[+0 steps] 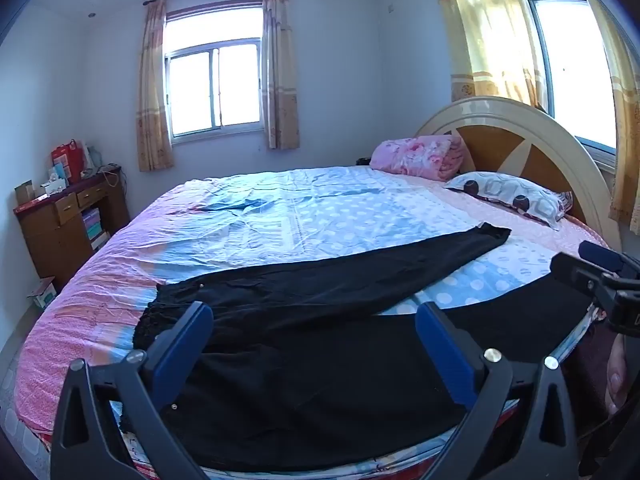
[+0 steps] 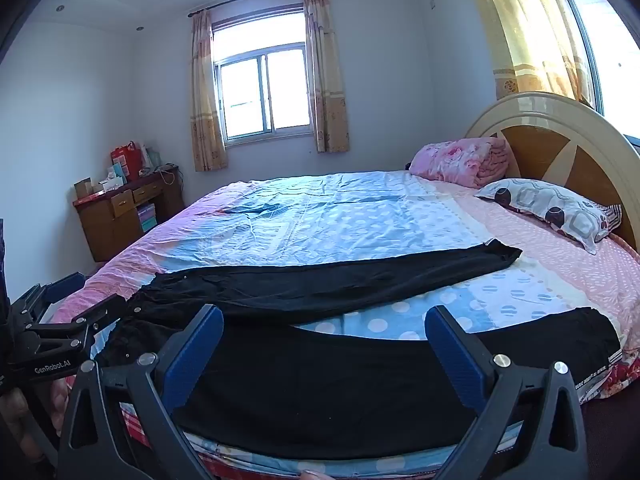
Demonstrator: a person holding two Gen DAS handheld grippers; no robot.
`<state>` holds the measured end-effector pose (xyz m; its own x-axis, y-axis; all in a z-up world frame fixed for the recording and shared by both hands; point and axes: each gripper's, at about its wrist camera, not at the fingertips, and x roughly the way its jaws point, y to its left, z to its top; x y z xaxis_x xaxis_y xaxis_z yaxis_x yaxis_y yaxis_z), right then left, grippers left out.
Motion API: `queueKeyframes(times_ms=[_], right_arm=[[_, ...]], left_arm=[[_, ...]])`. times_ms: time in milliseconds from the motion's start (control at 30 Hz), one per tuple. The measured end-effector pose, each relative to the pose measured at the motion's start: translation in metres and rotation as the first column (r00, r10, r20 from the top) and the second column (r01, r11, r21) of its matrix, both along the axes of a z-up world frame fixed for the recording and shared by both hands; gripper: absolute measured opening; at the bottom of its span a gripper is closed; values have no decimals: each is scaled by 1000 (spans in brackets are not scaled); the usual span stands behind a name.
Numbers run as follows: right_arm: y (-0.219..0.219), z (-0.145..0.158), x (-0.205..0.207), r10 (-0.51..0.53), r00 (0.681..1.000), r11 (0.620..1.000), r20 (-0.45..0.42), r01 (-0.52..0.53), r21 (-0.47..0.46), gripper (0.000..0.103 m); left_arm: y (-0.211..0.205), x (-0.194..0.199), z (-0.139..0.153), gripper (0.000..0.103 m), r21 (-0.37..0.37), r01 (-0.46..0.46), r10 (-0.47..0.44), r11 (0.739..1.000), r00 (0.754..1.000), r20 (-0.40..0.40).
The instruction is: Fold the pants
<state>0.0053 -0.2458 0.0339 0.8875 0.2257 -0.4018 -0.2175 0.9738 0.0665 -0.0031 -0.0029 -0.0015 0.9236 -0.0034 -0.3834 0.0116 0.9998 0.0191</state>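
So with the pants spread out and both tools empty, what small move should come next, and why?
Probably lower the right tool toward the near leg's cuff to grip it. The black pants lie flat on the bed with legs splayed apart, far leg angled toward the pillow. Both tools, the left tool included, are open above the cloth, holding nothing.

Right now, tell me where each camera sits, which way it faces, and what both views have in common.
Left wrist: sits on the left hand-held gripper, open above the near bed edge, facing across the black pants toward the far window; the right hand-held gripper shows at the right edge.
Right wrist: sits on the right hand-held gripper, open, facing the same way; the left hand-held gripper shows at the left edge.
Shared: pants, bed, headboard, pillow, window, wooden desk.
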Motion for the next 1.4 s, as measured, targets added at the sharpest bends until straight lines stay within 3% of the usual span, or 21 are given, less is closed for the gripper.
queueKeyframes(times_ms=[1400], right_arm=[[3,-7,1,10,1000,1000,-16,-10,-1,102]], left_arm=[[4,4,1,103,-1,2,-2,1000,1000,-20]])
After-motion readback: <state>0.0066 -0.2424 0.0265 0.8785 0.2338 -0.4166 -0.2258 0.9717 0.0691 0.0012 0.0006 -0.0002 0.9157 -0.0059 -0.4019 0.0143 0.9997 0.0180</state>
